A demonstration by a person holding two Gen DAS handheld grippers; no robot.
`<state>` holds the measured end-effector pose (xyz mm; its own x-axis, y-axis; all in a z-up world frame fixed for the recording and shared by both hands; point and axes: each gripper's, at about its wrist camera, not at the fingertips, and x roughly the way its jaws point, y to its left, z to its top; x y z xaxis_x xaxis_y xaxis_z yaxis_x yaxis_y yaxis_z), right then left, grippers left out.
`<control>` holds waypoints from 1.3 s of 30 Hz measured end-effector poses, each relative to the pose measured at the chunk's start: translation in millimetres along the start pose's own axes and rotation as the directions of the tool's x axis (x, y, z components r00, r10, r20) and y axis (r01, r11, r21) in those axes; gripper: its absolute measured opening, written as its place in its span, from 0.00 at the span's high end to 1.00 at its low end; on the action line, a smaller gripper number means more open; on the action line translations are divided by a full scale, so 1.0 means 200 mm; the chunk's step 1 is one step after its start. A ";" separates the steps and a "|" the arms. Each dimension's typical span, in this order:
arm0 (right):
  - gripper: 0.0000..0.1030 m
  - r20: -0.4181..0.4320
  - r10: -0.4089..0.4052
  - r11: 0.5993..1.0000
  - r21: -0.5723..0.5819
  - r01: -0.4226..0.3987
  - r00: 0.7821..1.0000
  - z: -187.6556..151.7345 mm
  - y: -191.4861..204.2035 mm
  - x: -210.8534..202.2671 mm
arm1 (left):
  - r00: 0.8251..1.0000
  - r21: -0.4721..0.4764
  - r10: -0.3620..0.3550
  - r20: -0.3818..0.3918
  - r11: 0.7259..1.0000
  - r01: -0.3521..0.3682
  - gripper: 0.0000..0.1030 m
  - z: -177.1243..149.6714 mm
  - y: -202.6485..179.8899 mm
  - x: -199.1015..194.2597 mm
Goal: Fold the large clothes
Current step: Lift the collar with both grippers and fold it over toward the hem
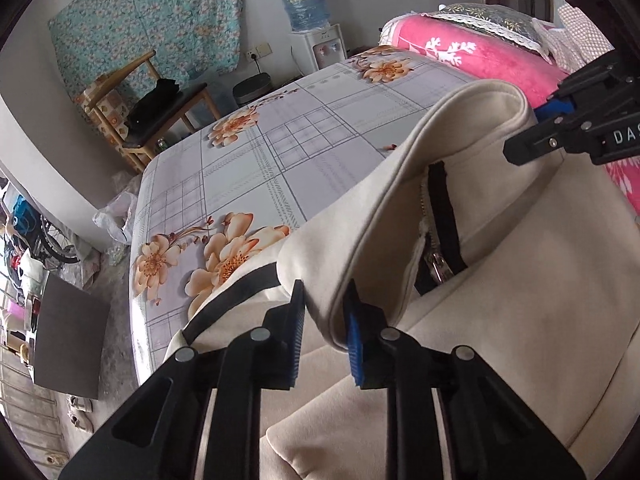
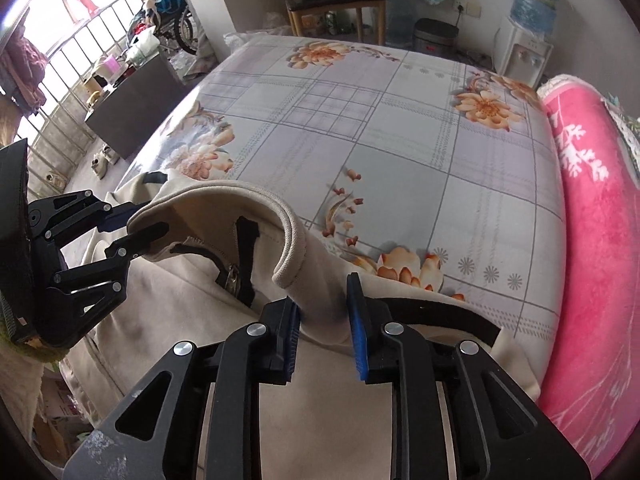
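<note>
A large cream jacket [image 1: 500, 264] with black trim and a zipper [image 1: 434, 248] lies on the bed [image 1: 248, 176]; it also shows in the right wrist view [image 2: 192, 320]. Its collar end is lifted off the bed and curls over. My left gripper [image 1: 324, 320] is shut on the left side of the collar edge. My right gripper [image 2: 324, 320] is shut on the right side of the collar edge. Each gripper shows in the other's view: the right one [image 1: 532, 136] at the right, the left one [image 2: 136, 224] at the left.
The bed has a grey checked floral sheet [image 2: 360, 120]. A rolled pink blanket [image 2: 592, 220] lies along its right side. A wooden chair [image 1: 152, 108], a water dispenser [image 1: 316, 36] and a bin [image 2: 434, 36] stand past the far edge. A dark cabinet [image 1: 68, 328] stands on the floor at the left.
</note>
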<state>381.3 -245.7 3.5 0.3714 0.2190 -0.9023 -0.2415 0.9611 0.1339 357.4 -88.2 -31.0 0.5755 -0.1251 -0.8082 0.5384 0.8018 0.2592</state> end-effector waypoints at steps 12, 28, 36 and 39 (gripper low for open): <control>0.59 0.215 0.096 0.962 -0.269 -0.036 0.972 -0.17 0.38 -0.32 | 0.990 -0.141 -0.123 0.067 0.981 0.131 0.86 -0.05 0.08 -0.03; 0.26 0.086 -0.064 0.857 -0.506 0.099 0.994 0.11 0.42 0.17 | 0.908 -0.271 -0.394 0.145 0.867 0.419 0.91 0.00 0.29 0.00; 0.24 -0.089 -0.002 0.839 -0.542 -0.047 0.996 0.08 0.40 0.21 | 0.909 -0.199 -0.385 0.162 0.889 0.412 0.91 -0.02 0.26 -0.07; 0.24 -0.123 0.130 0.849 -0.499 -0.175 0.984 0.02 0.39 0.11 | 0.909 -0.195 -0.383 0.164 0.891 0.410 0.91 -0.04 0.26 -0.09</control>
<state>373.6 -165.6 -5.1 0.2233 0.3199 -0.9208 -0.7172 0.6936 0.0670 370.4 -39.9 -6.1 0.4184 -0.5167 -0.7470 0.5958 0.7769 -0.2036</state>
